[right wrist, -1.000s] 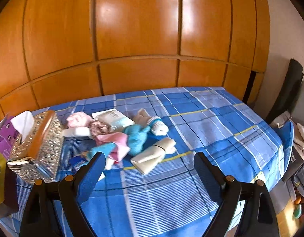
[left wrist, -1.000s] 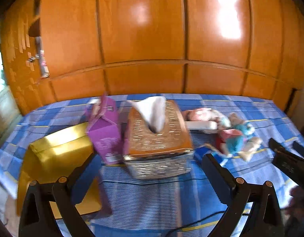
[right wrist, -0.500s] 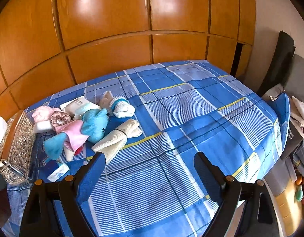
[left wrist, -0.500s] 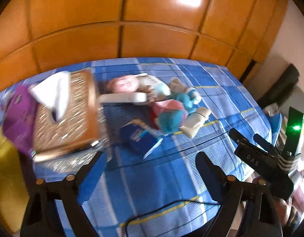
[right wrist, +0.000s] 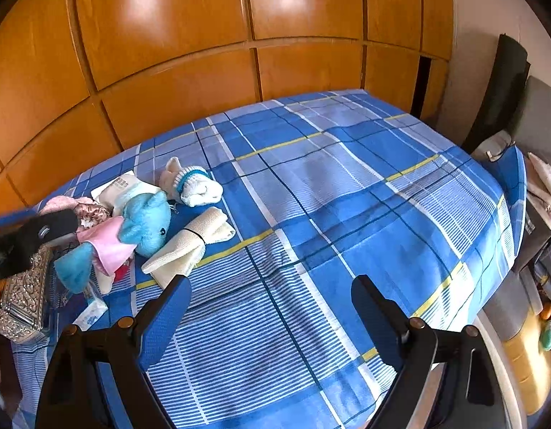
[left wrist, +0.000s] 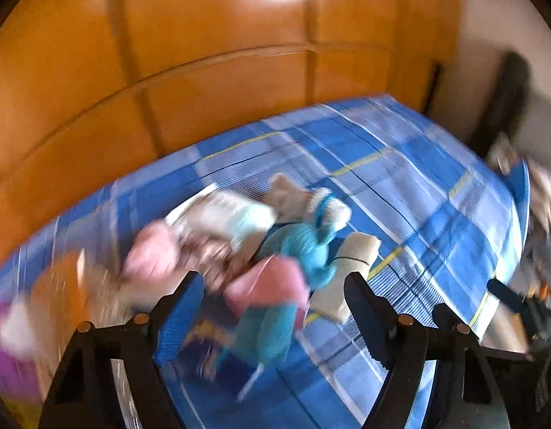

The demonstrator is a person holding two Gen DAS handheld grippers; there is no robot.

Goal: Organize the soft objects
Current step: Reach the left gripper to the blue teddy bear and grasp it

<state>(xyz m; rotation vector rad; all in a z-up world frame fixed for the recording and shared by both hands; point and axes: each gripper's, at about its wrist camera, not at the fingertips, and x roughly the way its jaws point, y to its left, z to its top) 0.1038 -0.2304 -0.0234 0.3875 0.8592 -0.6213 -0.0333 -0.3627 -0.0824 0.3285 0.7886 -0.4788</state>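
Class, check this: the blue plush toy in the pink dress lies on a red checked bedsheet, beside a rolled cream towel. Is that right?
Not quite. The bedsheet is blue checked, not red, as the right wrist view shows. The blue plush toy does lie beside the rolled cream towel.

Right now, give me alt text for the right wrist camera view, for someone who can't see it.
The open, empty right gripper hovers over a bed with a blue plaid sheet. At left lies a pile of soft things: a blue plush toy in pink, a rolled cream towel, a white sock. Wooden panels rise behind.
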